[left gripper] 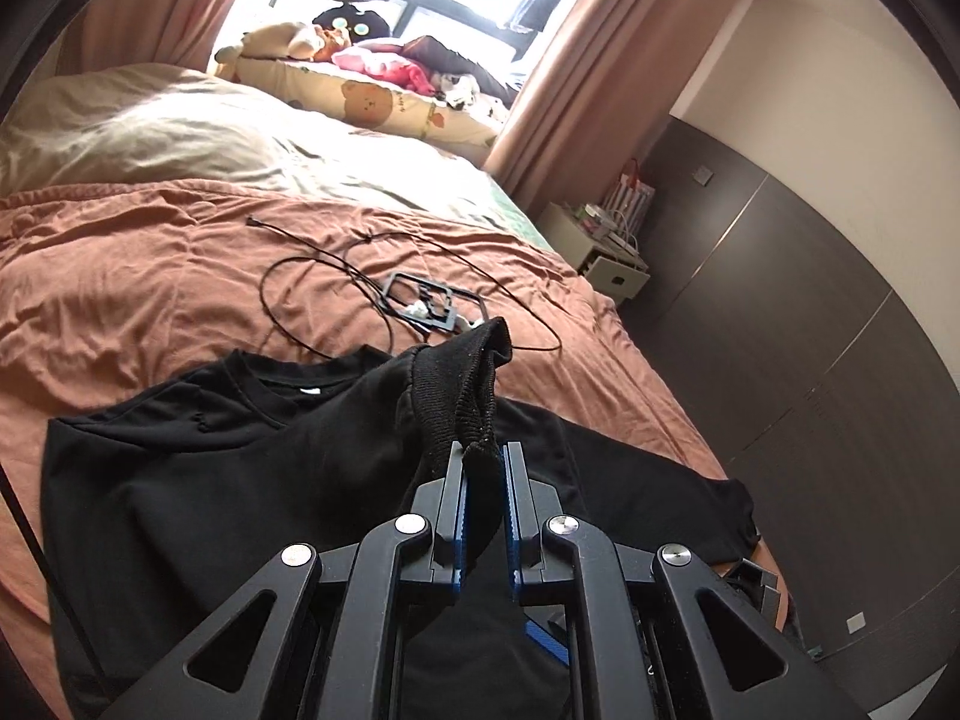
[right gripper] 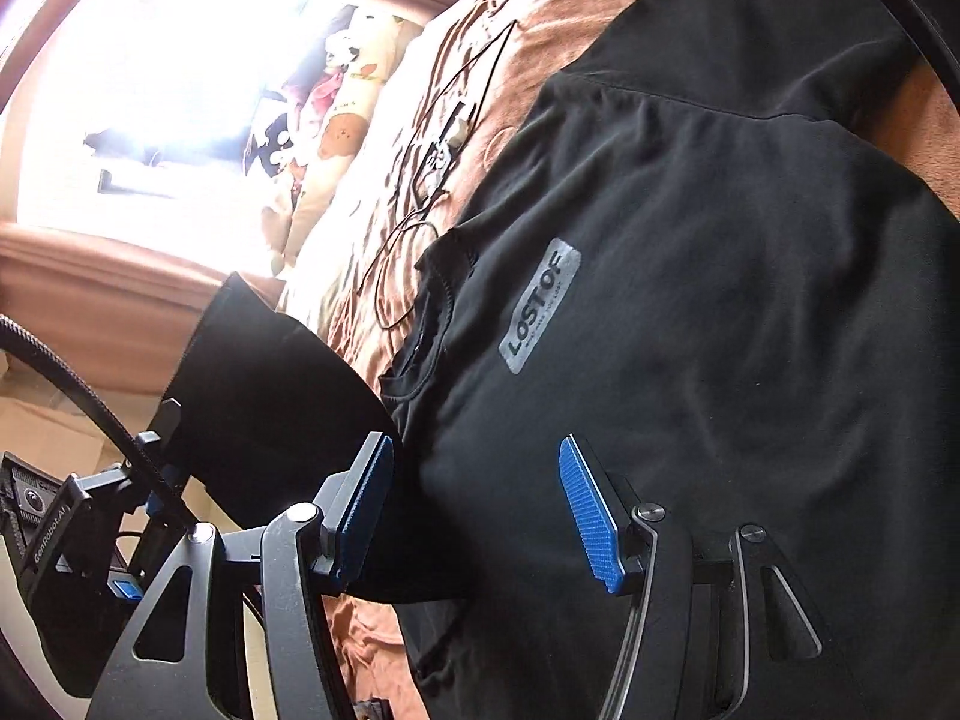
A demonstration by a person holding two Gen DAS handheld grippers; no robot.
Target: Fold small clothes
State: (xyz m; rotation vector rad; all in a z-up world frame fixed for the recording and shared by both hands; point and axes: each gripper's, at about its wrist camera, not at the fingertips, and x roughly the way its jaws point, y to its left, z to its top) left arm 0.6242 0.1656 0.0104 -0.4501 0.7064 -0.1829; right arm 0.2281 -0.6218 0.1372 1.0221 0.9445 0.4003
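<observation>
A black sweatshirt point(left gripper: 198, 480) lies spread on the brown bedcover point(left gripper: 150, 276), collar toward the pillows. My left gripper point(left gripper: 485, 450) is shut on its ribbed sleeve cuff point(left gripper: 462, 396) and holds the sleeve lifted over the body of the garment. In the right wrist view the sweatshirt point(right gripper: 720, 300) shows a grey "LOST OF" label point(right gripper: 540, 306) beside the neckline point(right gripper: 432, 300). My right gripper point(right gripper: 474, 450) hovers open just above the chest area with nothing pressed between its blue pads point(right gripper: 591, 516). The lifted sleeve point(right gripper: 270, 390) hangs at the left, with the left gripper's body point(right gripper: 48, 528) below it.
A thin black cable point(left gripper: 312, 276) and a black square frame point(left gripper: 432, 297) lie on the bedcover beyond the collar. Pillows and soft toys point(left gripper: 360, 90) crowd the window end. A white nightstand point(left gripper: 600, 252) stands by the right edge of the bed, beside dark cupboard doors point(left gripper: 810, 300).
</observation>
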